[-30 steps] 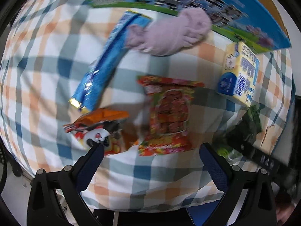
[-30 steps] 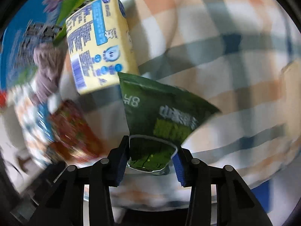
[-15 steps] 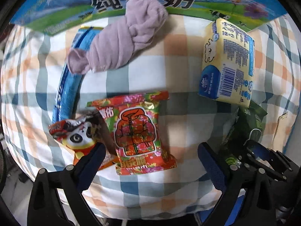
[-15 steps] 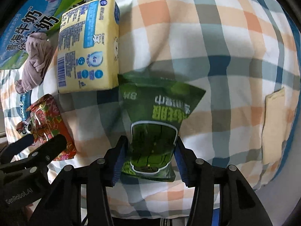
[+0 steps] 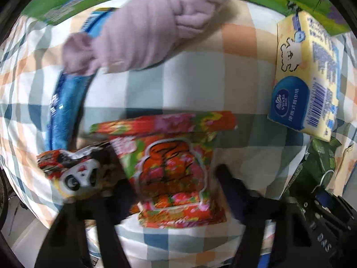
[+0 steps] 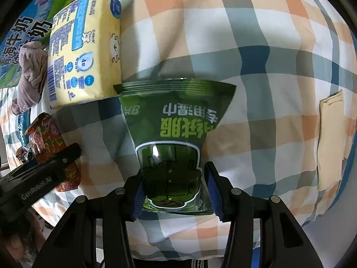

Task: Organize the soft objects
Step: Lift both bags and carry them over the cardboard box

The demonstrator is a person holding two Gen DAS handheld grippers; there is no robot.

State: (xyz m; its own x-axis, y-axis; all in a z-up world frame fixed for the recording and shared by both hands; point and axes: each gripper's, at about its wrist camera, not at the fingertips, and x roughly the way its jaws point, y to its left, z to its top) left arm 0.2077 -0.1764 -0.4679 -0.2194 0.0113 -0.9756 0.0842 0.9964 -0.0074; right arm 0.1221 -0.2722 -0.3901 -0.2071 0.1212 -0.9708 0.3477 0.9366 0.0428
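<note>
My right tool [image 6: 176,192] pinches a glossy green wipes pouch [image 6: 174,134] lying on the checked cloth [image 6: 256,67]. My left tool [image 5: 176,192] is closing around a crinkly red floral snack bag [image 5: 171,169], beside the fuzzy lilac towel roll [image 5: 142,29].

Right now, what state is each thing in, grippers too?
Left gripper: jaws closing around the red packet, blurred.
Right gripper: jaws closing, pads on the green pouch.
Red packet: flat on the cloth, between the left jaws.
Green pouch: sealed, gripped at its near end.
Panda packet: lying partly under the red packet.
Tissue pack: sealed, lying free.
Purple cloth: bundled, over the blue packet.
</note>
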